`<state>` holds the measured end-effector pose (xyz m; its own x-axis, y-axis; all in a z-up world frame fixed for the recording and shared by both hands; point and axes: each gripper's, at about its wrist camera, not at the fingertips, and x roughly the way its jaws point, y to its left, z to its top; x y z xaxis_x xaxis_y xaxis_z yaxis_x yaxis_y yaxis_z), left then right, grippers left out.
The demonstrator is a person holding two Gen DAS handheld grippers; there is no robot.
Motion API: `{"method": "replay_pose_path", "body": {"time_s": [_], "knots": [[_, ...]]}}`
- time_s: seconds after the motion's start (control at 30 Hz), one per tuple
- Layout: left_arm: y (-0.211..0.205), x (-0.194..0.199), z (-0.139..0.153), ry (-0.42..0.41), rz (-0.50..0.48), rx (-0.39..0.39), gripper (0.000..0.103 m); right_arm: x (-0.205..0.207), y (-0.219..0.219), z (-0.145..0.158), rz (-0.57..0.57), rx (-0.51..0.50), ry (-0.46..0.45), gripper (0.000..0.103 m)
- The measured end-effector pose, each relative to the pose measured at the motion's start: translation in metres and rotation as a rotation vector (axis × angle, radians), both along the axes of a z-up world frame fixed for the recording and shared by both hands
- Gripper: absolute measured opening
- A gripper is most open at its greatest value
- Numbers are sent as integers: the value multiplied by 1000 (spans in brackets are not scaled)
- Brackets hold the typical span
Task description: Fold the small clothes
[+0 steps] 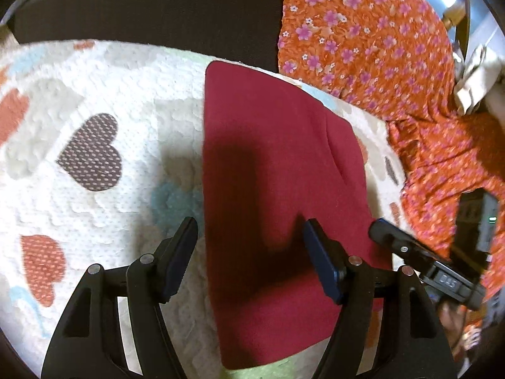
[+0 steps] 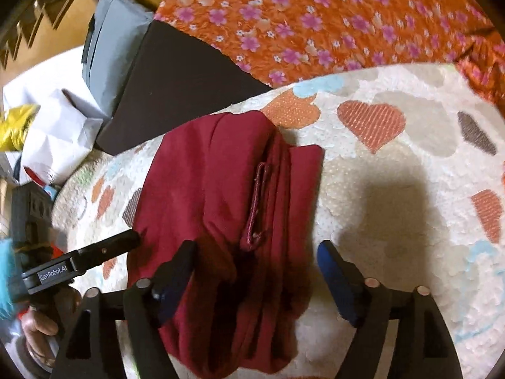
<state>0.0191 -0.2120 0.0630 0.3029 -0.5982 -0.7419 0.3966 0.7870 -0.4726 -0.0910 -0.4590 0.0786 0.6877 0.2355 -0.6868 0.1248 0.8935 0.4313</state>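
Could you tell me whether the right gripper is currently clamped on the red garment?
No, the right gripper hovers with its jaws wide apart above the red garment, pinching nothing.

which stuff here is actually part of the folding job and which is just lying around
Job:
maroon garment
left gripper
right gripper
heart-print mat

Lying about:
orange floral cloth
white paper bag
grey cushion

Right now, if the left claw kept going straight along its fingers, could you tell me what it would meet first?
Probably the folded dark red cloth garment, lying directly ahead of the open left claw on the heart-patterned white blanket; depth is uncertain.
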Motion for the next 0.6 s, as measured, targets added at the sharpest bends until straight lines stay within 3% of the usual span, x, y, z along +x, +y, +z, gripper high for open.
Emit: {"method": "replay_pose_path", "body": {"time_s": [0.1,0.3,0.37,0.47,0.53,0.6], "knots": [[-1,5,-7,37,-18,-70,81,11,-12,-13,6,98,-2,82],[-14,12,-31,87,-56,-90,84,36,-20,-41,48,238,-21,89],[-16,12,-30,73,-60,-90,84,36,-19,-41,46,250,-57,83],[-15,8,-28,38,-77,-89,75,38,-10,-36,46,216,-62,70],[-12,4,-22,6,-78,-87,61,35,-5,-30,40,183,-72,62],[-9,1,-13,-16,-89,-83,55,29,1,-19,34,160,-88,58]]}}
